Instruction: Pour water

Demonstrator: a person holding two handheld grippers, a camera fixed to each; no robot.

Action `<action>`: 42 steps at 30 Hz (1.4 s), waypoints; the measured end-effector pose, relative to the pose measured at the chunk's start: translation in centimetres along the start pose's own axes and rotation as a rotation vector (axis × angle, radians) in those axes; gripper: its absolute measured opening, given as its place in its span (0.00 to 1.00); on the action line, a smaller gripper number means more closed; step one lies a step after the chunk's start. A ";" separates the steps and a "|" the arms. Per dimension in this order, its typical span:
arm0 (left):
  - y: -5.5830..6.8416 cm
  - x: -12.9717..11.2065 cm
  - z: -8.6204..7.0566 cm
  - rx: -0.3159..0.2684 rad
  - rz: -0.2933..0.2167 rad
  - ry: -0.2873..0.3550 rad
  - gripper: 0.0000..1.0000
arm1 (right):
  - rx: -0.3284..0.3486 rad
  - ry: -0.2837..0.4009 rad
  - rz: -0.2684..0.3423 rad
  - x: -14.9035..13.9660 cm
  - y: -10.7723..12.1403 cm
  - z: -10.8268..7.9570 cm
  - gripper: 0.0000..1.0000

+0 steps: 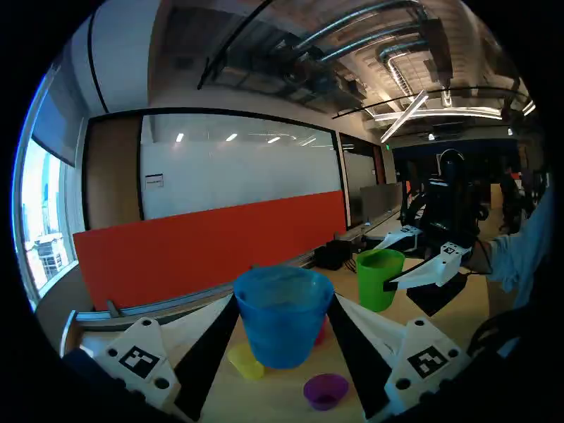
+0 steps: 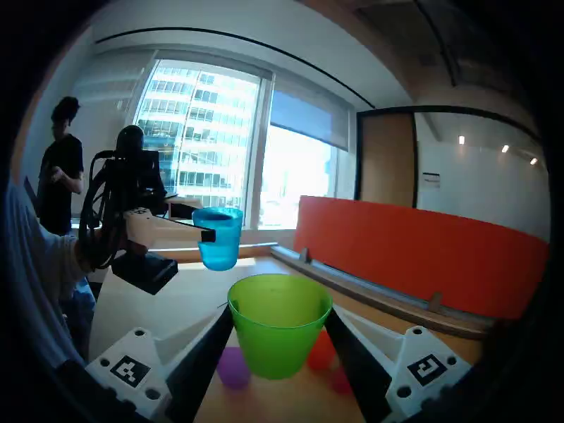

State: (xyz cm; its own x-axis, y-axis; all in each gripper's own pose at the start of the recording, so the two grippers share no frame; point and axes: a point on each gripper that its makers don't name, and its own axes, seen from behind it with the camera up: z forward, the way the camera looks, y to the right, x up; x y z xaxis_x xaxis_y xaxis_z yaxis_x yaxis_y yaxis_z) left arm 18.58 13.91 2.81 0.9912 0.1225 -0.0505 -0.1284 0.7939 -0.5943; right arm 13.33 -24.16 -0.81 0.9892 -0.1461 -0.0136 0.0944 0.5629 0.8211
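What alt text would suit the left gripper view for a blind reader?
The left tool holds a blue cup upright over a wooden table, with a yellow cup and a purple cup below. Farther right, the right tool grips a green cup.

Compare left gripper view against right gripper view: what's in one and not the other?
Left gripper view adds a yellow cup and ceiling pipes. Right gripper view adds sunlit windows and a standing person in black. Shared: the blue cup and green cup, each held in jaws, a purple cup, the orange panel.
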 end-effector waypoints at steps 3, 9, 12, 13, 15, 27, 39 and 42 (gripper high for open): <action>-0.1 0.5 -0.1 0.013 0.042 0.004 0.86 | 0.015 -0.001 -0.001 0.0 -0.7 0.4 0.91; -0.2 1.5 -0.3 0.030 0.127 0.009 0.86 | 0.047 0.001 -0.004 -0.3 -2.1 1.1 0.91; 0.0 2.1 -0.2 0.036 0.171 0.013 0.86 | 0.060 0.003 -0.006 -0.4 -2.6 1.5 0.91; 0.0 2.2 -0.2 0.037 0.184 0.013 0.86 | 0.064 0.003 -0.006 -0.5 -2.8 1.6 0.91; 0.2 2.5 -0.1 0.041 0.212 0.013 0.86 | 0.073 0.004 -0.006 -0.6 -3.1 1.8 0.91; 1.1 4.4 0.4 0.060 0.389 0.023 0.86 | 0.116 0.001 -0.011 -1.3 -5.0 3.0 0.91; 1.8 5.6 0.6 0.071 0.536 0.022 0.86 | 0.151 0.003 -0.009 -1.7 -6.6 4.3 0.91; 2.1 5.9 0.6 0.074 0.574 0.021 0.86 | 0.157 0.004 -0.011 -1.7 -6.8 4.6 0.91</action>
State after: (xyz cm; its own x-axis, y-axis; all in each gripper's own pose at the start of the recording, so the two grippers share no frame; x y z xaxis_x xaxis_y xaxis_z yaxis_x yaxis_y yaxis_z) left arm 24.12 16.61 1.74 0.7627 0.5344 -0.3641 -0.6465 0.6436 -0.4097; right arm 10.53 -31.50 -3.76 0.9886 -0.1484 -0.0250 0.0869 0.4274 0.8999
